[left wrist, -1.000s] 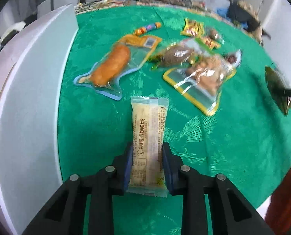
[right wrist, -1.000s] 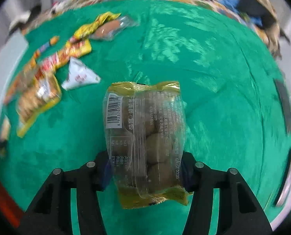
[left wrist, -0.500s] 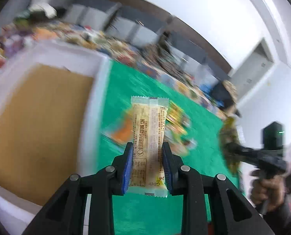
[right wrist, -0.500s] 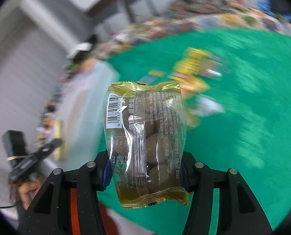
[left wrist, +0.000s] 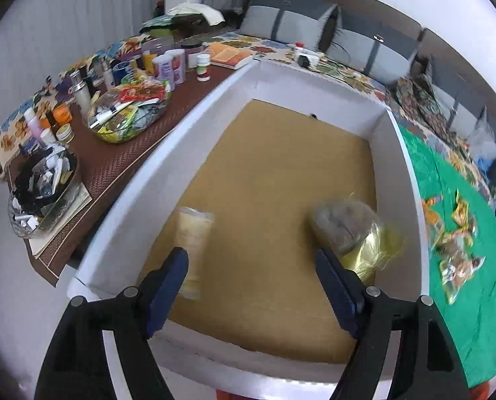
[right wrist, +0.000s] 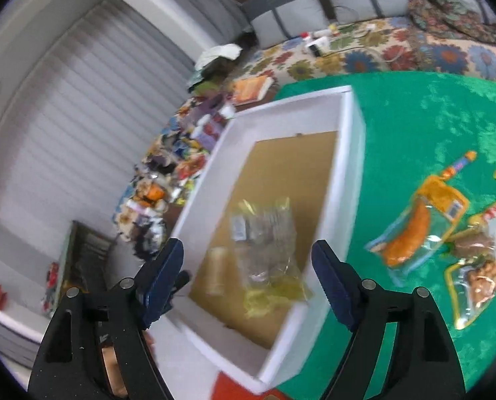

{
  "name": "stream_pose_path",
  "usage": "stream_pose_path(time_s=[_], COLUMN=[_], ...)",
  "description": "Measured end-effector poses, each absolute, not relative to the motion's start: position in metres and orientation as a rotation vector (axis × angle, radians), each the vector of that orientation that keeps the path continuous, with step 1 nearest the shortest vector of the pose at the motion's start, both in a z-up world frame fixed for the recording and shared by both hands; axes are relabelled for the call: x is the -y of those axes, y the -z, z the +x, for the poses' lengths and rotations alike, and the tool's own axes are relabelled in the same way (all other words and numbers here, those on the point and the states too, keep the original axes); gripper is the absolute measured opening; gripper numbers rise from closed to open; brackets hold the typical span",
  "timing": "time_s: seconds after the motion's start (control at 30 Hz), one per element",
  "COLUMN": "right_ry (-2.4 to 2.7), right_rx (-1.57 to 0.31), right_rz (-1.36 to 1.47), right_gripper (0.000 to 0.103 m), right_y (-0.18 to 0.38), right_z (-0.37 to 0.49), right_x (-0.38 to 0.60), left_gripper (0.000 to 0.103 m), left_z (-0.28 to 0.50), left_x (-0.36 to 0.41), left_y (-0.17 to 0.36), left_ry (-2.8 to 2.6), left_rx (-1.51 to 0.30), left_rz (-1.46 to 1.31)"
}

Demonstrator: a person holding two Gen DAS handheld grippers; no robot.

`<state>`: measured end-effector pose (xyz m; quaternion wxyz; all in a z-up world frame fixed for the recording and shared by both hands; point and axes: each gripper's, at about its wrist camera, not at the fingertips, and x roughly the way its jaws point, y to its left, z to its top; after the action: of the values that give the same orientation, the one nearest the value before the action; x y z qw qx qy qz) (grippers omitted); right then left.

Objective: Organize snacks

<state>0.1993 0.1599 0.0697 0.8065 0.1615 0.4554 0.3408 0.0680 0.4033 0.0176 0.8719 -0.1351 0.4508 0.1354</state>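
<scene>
Snacks lay in two groups around the white box (right wrist: pixel 344 166). Inside it, blurred as if just let go, were a pale slim packet (left wrist: pixel 194 233) toward its left wall and a clear yellow-edged bag (left wrist: pixel 351 233) toward its right wall. Both the left gripper (left wrist: pixel 251 283) and the right gripper (right wrist: pixel 248 273) hung over the box's near end, jaws opening, with nothing pressed between them. The remaining packets sat outside the box, on the green cloth (right wrist: pixel 414 116) to its right. Nearest the box wall was the orange sausage pack (right wrist: pixel 418 226), its long axis slanting away from the box. Judging by that side, the right gripper was the nearer one for the next pick.
</scene>
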Motion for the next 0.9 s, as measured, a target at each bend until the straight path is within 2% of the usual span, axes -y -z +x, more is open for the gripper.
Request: stream_pose_path(time_s=[0.13, 0.23, 0.3, 0.37, 0.63, 0.9], right_ry=[-0.56, -0.392, -0.291, -0.183, 0.137, 0.162], right_rx=[-0.917, -0.898, -0.9, -0.902, -0.918, -0.89], right_rz=[0.176, 0.031, -0.034, -0.083, -0.016, 0.054], right_gripper=[0.082, 0.082, 0.082, 0.082, 0.082, 0.085], right_y=[-0.04, -0.001, 0.023, 0.05, 0.094, 0.107], right_z=[0.188, 0.184, 0.178, 0.168, 0.141, 0.131], right_x=[-0.1, -0.04, 0.0, 0.051, 0.22, 0.261], left_gripper=[0.078, 0.08, 0.086, 0.088, 0.088, 0.088], left_z=[0.069, 0.075, 0.085, 0.099, 0.133, 0.125], left_x=[-0.364, -0.318, -0.296, -0.27, -0.198, -0.169], left_y=[-0.024, -0.044, -0.051, -0.054, -0.017, 0.011], left_ry=[-0.22, -0.129, -0.081, -0.03, 0.002, -0.042], left_rx=[-0.89, -0.773, -0.727, -0.708, -0.839, -0.92], left_rz=[-0.225, -0.19, -0.167, -0.131, 0.029, 0.241])
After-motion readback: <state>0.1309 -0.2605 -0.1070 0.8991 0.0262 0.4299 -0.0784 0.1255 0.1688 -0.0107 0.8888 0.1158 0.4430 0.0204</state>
